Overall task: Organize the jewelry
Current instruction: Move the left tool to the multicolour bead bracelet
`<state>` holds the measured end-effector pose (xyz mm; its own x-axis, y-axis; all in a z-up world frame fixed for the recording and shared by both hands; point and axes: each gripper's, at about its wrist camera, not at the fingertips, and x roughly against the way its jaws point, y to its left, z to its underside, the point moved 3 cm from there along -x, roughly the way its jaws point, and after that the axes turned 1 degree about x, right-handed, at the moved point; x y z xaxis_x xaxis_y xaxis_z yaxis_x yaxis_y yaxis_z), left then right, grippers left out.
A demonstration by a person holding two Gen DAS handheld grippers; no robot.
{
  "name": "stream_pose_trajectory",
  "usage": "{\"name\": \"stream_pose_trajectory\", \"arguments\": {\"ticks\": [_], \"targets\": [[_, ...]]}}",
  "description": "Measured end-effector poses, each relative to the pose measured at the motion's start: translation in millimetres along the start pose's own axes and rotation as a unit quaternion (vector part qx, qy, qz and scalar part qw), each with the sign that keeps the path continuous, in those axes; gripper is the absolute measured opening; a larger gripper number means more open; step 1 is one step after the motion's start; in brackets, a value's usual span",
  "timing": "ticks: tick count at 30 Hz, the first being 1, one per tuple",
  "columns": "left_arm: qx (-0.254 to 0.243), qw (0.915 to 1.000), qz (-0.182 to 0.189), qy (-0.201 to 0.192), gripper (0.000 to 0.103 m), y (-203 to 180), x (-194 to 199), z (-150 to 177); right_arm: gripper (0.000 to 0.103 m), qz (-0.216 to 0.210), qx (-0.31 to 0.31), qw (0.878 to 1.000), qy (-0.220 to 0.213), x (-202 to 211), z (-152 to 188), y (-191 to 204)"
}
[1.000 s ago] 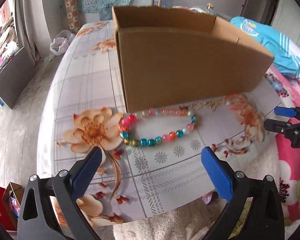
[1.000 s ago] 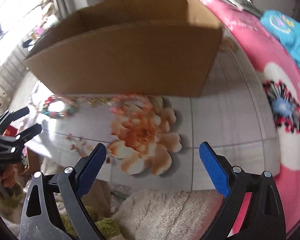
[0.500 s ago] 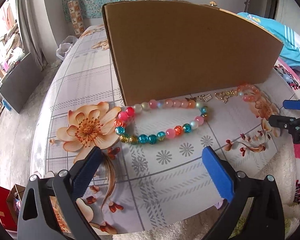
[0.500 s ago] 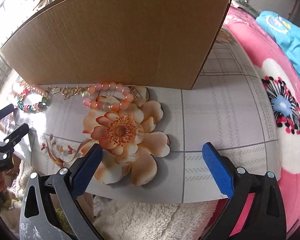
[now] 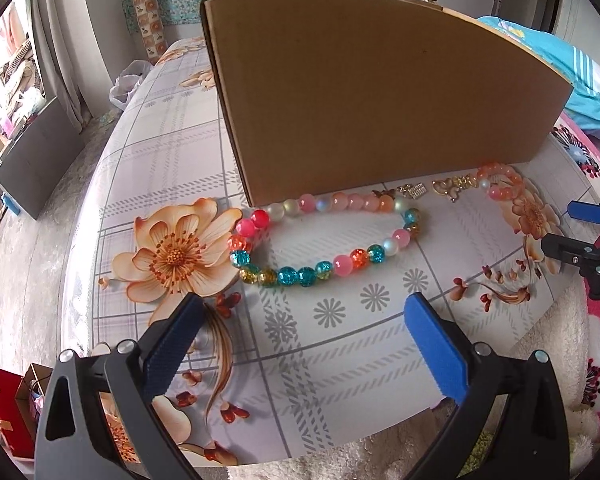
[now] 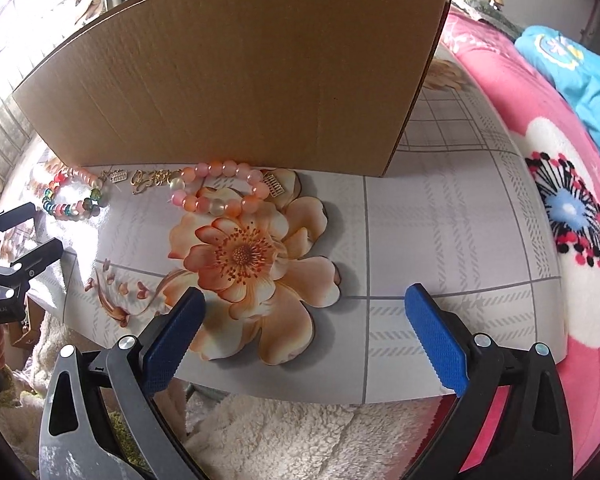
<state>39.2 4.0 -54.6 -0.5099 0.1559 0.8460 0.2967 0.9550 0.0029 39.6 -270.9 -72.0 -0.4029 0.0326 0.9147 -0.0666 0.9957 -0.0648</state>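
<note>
A multicoloured bead bracelet [image 5: 320, 240] lies on the flowered tablecloth against the front wall of a cardboard box [image 5: 372, 112]; it shows small at the left of the right wrist view [image 6: 74, 196]. A pink-orange bead bracelet [image 6: 220, 192] lies by the box's front wall, also in the left wrist view [image 5: 500, 180]. Small gold charms [image 5: 448, 188] lie between the two bracelets [image 6: 148, 178]. My left gripper [image 5: 300, 340] is open and empty, just short of the multicoloured bracelet. My right gripper [image 6: 304, 332] is open and empty, short of the pink bracelet.
The table's front edge [image 6: 300, 394] is close, with a white fluffy blanket [image 6: 300, 440] below. A pink flowered blanket [image 6: 560, 220] lies to the right. The tall box wall [image 6: 240, 72] hides its inside. The floor drops off at left [image 5: 20, 260].
Both grippers have moved lower and closer to the table and box. The bracelets now look larger and nearer. Both grippers stayed open.
</note>
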Motion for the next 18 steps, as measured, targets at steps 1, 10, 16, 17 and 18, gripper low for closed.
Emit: {"name": "stream_pose_trajectory", "arguments": {"ticks": [1,10,16,17,18], "targets": [[0.001,1.0000,0.000,-0.003,0.099,1,0,0,0.095,0.001,0.000,1.000,-0.002,5,3,2],[0.029,0.9991,0.019,-0.025,0.098,15,7,-8,0.095,0.008,-0.013,1.000,-0.016,12,8,6],[0.035,0.9978,-0.015,-0.054,0.093,28,8,-30,0.096,0.006,-0.011,1.000,-0.012,16,6,6],[0.037,0.9976,-0.019,-0.054,0.093,31,6,-32,0.096,0.006,-0.011,1.000,-0.012,14,5,6],[0.041,0.9974,-0.024,-0.055,0.092,33,3,-36,0.096,0.005,-0.010,1.000,-0.013,14,5,7]]}}
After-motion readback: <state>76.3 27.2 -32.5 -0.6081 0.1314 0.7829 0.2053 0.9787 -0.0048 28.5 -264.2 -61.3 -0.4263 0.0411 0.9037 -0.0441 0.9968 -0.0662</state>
